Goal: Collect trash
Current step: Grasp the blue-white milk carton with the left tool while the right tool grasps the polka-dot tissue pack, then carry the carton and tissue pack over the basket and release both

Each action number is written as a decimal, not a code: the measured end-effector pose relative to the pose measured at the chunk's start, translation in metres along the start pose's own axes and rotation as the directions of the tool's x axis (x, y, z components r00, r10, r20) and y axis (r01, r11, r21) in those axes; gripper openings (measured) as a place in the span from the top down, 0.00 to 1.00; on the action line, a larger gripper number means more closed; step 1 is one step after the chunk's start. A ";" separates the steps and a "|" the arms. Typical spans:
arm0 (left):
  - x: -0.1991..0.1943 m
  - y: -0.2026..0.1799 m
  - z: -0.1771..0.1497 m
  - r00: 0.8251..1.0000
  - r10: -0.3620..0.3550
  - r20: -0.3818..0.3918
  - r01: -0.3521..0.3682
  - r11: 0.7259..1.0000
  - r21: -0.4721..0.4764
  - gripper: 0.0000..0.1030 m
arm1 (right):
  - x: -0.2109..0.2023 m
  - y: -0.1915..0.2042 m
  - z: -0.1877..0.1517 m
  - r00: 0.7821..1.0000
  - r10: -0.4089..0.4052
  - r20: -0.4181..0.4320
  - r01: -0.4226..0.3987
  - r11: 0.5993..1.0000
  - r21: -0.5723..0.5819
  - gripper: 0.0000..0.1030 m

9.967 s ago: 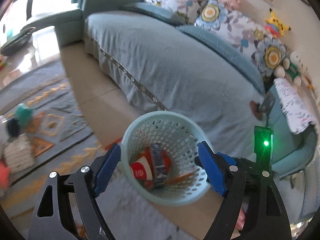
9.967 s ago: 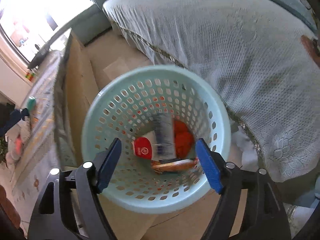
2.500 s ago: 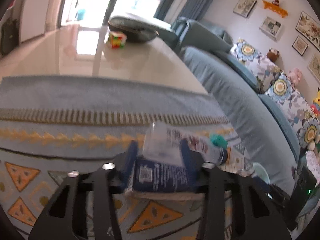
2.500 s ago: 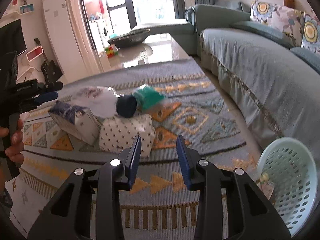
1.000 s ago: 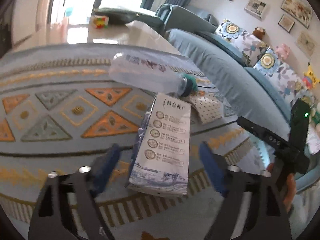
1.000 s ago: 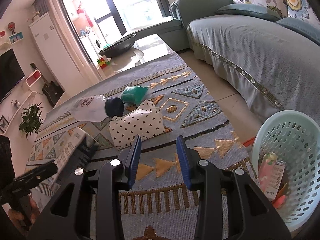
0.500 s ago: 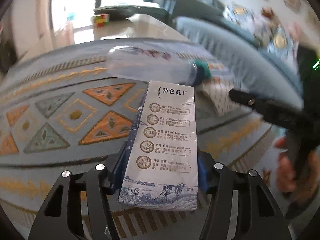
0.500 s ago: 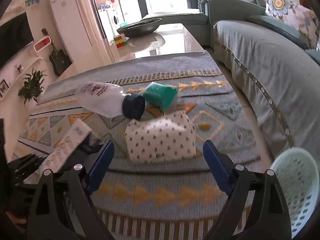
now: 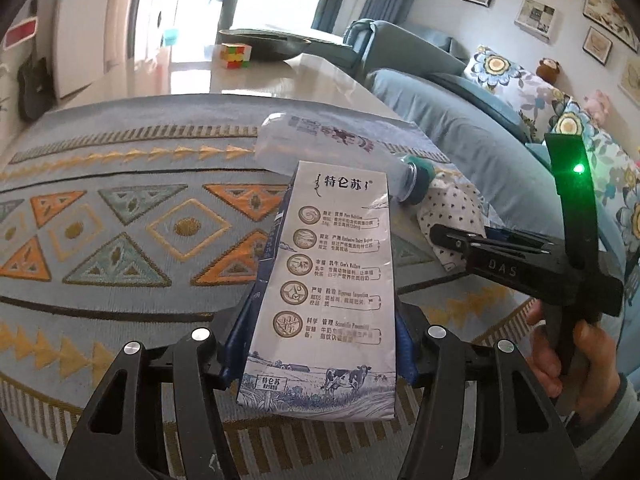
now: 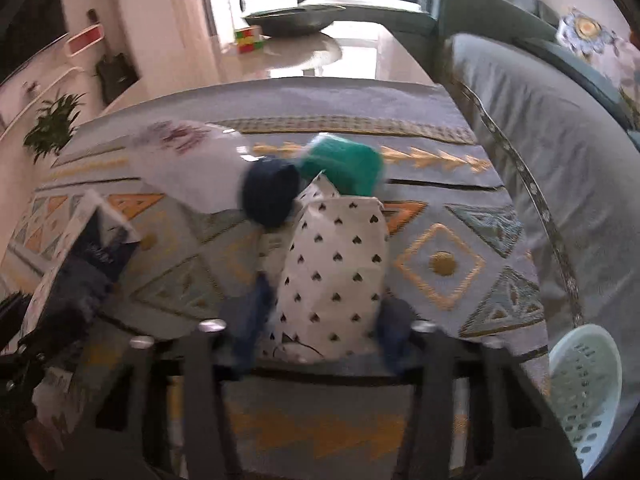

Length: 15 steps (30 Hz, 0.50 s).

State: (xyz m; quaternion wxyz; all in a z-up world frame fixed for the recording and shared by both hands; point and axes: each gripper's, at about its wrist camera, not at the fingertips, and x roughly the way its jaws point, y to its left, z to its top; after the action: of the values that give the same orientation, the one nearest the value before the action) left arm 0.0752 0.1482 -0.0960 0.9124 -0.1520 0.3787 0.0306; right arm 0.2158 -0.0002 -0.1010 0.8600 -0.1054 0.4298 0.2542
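one milk carton (image 9: 328,292), one bottle (image 9: 320,148), one heart-print bag (image 10: 336,276), one basket (image 10: 588,392)

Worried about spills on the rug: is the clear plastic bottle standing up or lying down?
Lying down. The bottle rests on its side on the rug, with its dark cap pointing sideways toward the spotted pouch.

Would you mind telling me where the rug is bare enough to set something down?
The rug is bare left of the milk carton, and between the heart-print bag and the sofa. It is crowded around the bottle and green packet.
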 end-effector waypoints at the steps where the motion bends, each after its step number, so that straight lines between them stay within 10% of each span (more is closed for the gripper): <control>1: 0.001 -0.001 0.000 1.000 0.003 0.000 -0.003 1.000 0.006 0.46 | -0.002 0.002 -0.001 1.000 0.004 0.008 -0.004 1.000 -0.006 0.76; 15: -0.030 -0.057 0.033 0.990 -0.125 0.065 0.115 0.984 0.134 0.46 | -0.106 -0.022 -0.020 0.979 0.012 0.204 -0.030 0.996 0.085 0.82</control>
State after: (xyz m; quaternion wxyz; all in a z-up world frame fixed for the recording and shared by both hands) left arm 0.0866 0.1058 -0.0386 0.9338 -0.1136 0.3365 -0.0436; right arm 0.1605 -0.0631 -0.0294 0.9003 -0.0367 0.3517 0.2537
